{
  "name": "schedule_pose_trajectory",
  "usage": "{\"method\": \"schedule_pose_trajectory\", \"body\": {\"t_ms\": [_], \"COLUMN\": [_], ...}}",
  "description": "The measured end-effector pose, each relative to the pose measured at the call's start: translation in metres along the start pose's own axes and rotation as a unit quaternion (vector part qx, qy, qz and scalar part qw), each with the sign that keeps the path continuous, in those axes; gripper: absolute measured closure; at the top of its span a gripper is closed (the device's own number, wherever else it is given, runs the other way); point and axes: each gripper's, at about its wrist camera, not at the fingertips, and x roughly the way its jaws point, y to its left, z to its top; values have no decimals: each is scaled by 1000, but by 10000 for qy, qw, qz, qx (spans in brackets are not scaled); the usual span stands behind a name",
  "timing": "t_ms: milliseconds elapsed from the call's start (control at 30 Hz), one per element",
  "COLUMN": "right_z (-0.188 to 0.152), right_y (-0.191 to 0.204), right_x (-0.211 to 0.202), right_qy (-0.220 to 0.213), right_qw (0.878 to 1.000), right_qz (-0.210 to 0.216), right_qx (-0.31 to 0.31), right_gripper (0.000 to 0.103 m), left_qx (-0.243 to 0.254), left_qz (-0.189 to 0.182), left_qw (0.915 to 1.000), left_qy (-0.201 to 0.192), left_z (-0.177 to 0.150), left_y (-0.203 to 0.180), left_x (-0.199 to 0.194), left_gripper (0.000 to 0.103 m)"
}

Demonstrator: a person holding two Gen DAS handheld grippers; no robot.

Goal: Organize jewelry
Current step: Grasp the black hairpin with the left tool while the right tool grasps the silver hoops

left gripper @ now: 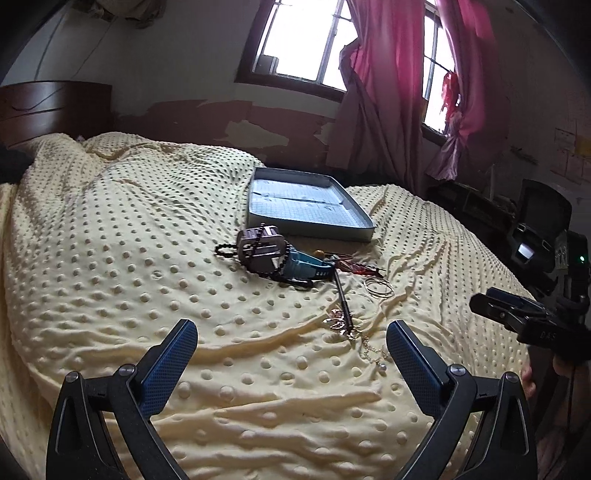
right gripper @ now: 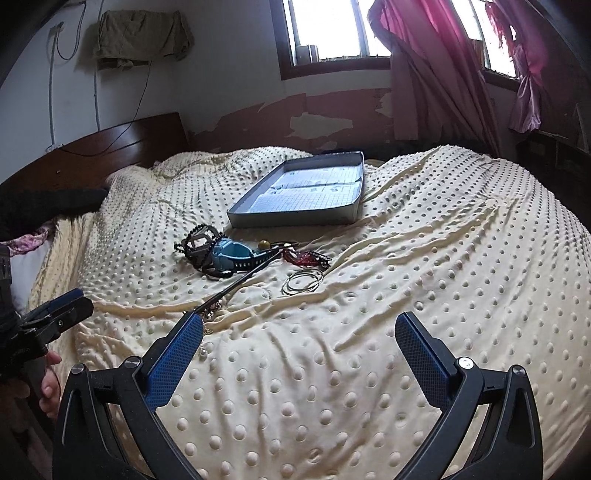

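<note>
Both tools, left tool (left gripper: pixel 291 341) and right tool (right gripper: pixel 299 334), hover spread and empty over near bed (left gripper: pixel 110 258), jewelry pile (left gripper: pixel 280 258) awaiting sorting into far tray (left gripper: pixel 306 201).

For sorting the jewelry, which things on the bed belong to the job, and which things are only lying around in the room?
Belong to the job:
- tin tray, nothing in it
- blue watch
- black bead string
- gold bangles
- gold chain
- red bead piece

Just lying about:
- yellow blanket
- pink curtain
- headboard
- cloth on the wall
</note>
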Motion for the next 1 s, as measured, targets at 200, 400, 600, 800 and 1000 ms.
{"method": "schedule_pose_trajectory", "body": {"t_ms": [200,400,600,800,1000], "right_z": [16,23,29,36,39], "right_y": [-20,-27,-22,-20,-10], "right_x": [32,62,94,126,154], "right_qy": [413,650,933,1156,1505], "right_qw": [9988,9955,9930,9901,9866], "right_qz": [233,618,726,785,596], "right_qx": [109,298,3,-125,-187], "right_gripper": [1,2,31,56,59], "left_qx": [376,508,593,745,645], "left_qz": [-634,-1010,-888,-593,-529], "left_qw": [9952,9869,9834,9794,9740], "left_qy": [643,1150,1466,1780,2108], "left_z": [5,6,11,10,11], "left_y": [-16,-32,-39,-40,-39], "left_x": [40,78,106,123,139], "left_gripper": [24,43,68,81,80]}}
